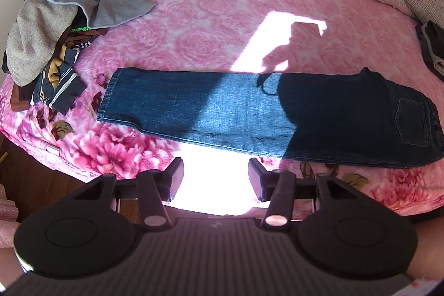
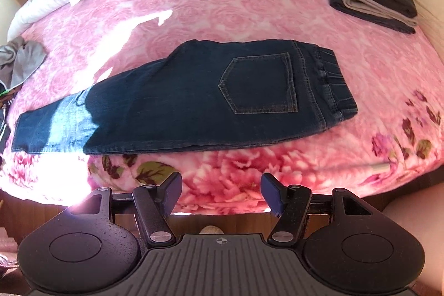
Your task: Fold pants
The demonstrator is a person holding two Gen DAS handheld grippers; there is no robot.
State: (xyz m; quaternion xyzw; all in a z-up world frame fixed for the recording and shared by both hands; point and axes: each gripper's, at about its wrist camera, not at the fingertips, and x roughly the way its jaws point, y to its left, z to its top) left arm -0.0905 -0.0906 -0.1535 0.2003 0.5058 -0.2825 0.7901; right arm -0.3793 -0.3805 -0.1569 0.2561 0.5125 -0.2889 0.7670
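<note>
Both the left gripper and right gripper hang open and empty before the jeans, folded lengthwise; next, I judge, grasp the ends to fold across.

Jeans waistband cut by right frame edge, left view.

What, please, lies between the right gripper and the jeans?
Only bare pink floral blanket separates the right gripper from the jeans, seen in the right wrist view.
</note>
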